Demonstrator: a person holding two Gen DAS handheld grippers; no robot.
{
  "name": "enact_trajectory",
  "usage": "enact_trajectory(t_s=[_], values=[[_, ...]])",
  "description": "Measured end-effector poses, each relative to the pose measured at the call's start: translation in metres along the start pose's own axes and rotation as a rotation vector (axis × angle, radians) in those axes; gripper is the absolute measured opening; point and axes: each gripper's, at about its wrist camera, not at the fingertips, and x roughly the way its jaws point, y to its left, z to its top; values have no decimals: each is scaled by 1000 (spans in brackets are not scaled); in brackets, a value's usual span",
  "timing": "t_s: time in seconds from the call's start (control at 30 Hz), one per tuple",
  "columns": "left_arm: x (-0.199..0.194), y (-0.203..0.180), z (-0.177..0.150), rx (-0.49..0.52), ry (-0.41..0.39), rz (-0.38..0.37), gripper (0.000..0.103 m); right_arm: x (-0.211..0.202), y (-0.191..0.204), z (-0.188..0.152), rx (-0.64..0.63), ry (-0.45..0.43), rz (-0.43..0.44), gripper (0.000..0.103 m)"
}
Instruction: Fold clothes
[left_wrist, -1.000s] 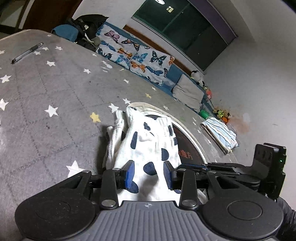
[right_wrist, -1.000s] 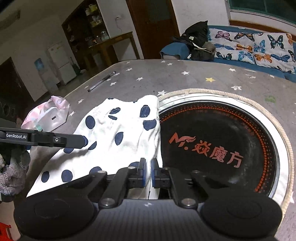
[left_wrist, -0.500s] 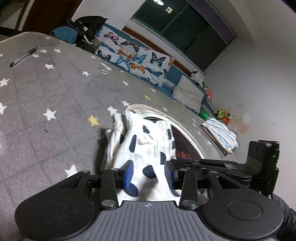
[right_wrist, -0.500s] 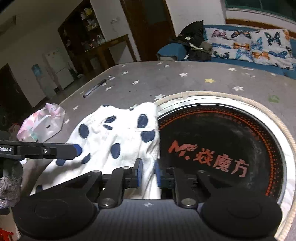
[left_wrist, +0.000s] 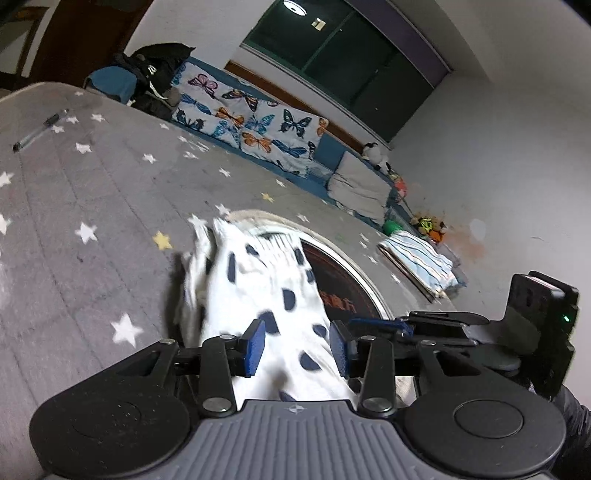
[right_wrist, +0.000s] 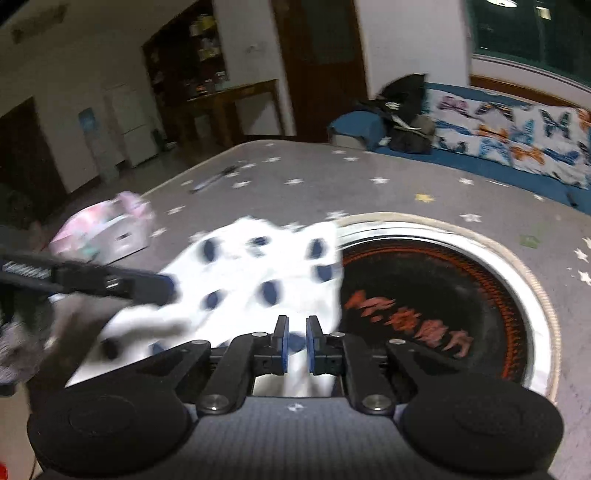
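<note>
A white garment with dark blue dots (left_wrist: 258, 280) lies on the grey star-patterned tablecloth (left_wrist: 92, 203), its right edge over the rim of a round black hotplate (left_wrist: 332, 280). My left gripper (left_wrist: 296, 347) hovers over the garment's near end, jaws apart, and the cloth shows below the blue pads untouched. In the right wrist view, which is motion-blurred, the garment (right_wrist: 251, 280) is spread out flat. My right gripper (right_wrist: 298, 347) is over its near right edge. Its jaws are opening, with a narrow gap between the pads and the cloth showing through it. The left gripper's fingers (right_wrist: 110, 284) reach in from the left.
The hotplate (right_wrist: 443, 295), with red lettering and a metal rim, is sunk into the table. A pink pouch (right_wrist: 107, 229) lies to the left and a pen (left_wrist: 37, 133) farther back. A folded striped cloth (left_wrist: 417, 258) rests at the far right corner. A butterfly-print sofa (left_wrist: 251, 125) stands behind the table.
The right gripper's jaws have parted from nearly shut to a narrow gap. Both grippers have drawn back and up a little from the garment, which stays flat.
</note>
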Motion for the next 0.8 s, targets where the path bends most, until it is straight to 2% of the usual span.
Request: enact_trajectory(t_s=[0.13,0.27,0.47,0.67,0.8], values=[[1,-1,-14,-5,25,0,42,-9,23,-14,-57,11,40,20],[2,4,-23,-20,37,22,42,-6,29,-28,-94,41,1,21],[-2,6,-26,-39,27,25,42,-16,8,-44,-40,63,-62,21],[-17,-14,-30,-12,-5,-10,43,-42,23,-44,-101,-23,-86,21],[-23,-28,-42,11,2,-30,43,-49,47,-46,-167,-60,-18,22]])
